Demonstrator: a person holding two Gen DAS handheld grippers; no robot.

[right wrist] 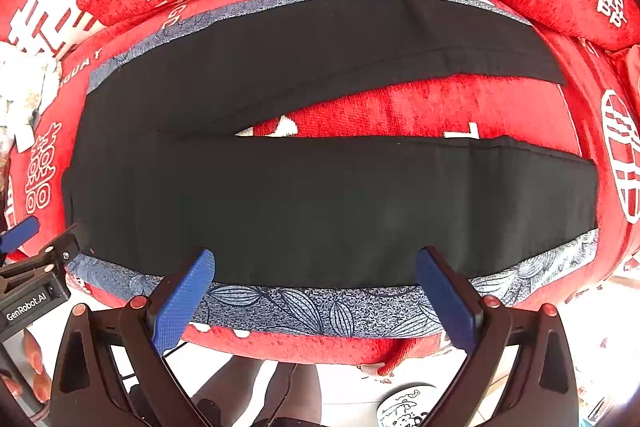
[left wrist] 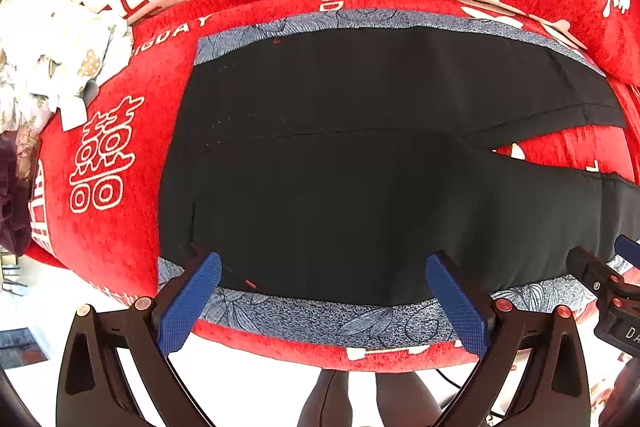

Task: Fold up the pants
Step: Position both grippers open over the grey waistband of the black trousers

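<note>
Surface: red plush sofa cover with white characters [left wrist: 112,227]; blue-grey leaf-print mat [right wrist: 312,307] on the seat, under the pants.
Room: pale floor below the sofa's front edge; little else readable.
Left of pants: crumpled white floral cloth [left wrist: 52,55] on the sofa, well apart from the pants.
Pants: black fabric pants [right wrist: 320,203] flat on the mat, waist left, two legs running right with red sofa showing between them.
Left gripper [left wrist: 324,291]: blue pads wide apart, holding nothing, over the pants' near edge at the waist end.
Right gripper [right wrist: 316,287]: wide, holding nothing, over the near leg's edge.
Containers: can't tell; none made out.
</note>
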